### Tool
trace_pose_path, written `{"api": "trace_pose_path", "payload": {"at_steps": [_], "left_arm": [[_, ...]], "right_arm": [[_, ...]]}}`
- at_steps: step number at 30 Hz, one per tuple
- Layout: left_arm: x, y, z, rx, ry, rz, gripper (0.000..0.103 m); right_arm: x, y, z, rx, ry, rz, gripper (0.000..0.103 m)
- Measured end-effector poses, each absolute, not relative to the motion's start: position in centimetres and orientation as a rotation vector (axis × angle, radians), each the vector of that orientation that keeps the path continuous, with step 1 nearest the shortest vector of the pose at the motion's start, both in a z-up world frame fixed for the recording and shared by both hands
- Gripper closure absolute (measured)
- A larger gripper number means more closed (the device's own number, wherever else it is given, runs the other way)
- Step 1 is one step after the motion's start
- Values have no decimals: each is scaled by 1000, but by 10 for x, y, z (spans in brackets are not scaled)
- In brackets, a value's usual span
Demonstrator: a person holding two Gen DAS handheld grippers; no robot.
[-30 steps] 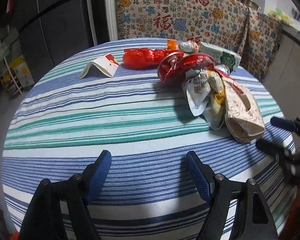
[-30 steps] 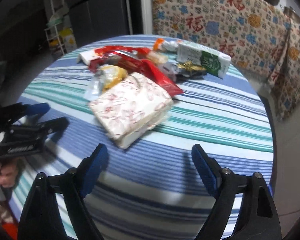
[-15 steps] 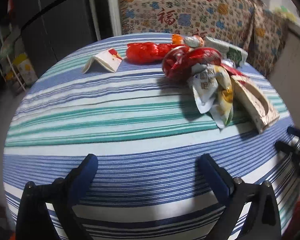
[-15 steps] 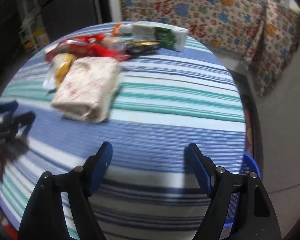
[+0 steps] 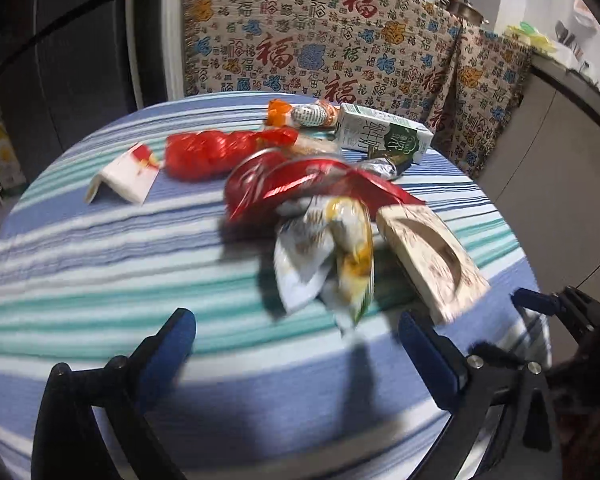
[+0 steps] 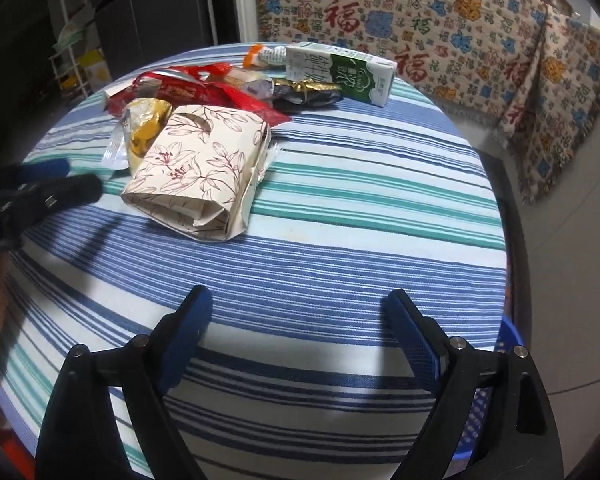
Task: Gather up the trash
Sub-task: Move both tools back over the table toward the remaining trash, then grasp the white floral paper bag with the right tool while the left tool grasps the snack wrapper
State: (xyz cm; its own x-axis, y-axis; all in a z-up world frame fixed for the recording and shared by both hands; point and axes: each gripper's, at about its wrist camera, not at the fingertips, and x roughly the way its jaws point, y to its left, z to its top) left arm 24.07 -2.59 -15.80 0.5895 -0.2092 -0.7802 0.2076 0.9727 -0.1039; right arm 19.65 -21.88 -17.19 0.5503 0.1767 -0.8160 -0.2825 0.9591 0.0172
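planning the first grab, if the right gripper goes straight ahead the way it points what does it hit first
The open right gripper would likely meet the striped tablecloth first. Only bare cloth lies between its fingers, and the floral paper box sits left of that line. Depth is hard to judge through the fisheye.
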Motion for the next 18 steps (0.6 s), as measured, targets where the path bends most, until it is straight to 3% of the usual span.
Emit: {"api": "trace_pose_path", "payload": {"at_steps": [10,11,14,18], "left_arm": [[272,-30,-171,-46,892,-318,4],[272,-30,-172,-54,896,-335,24],[269,-28,-170,-75,885,-382,58],[250,-22,-165,-43,875,-364,71]], "right_arm": [[198,-220,-172,-122,951,273,7],[198,-220,-173,-120,951,272,7],[198,-220,-173,-122,950,273,6],[198,-217,-171,-143,943,273,7]]}}
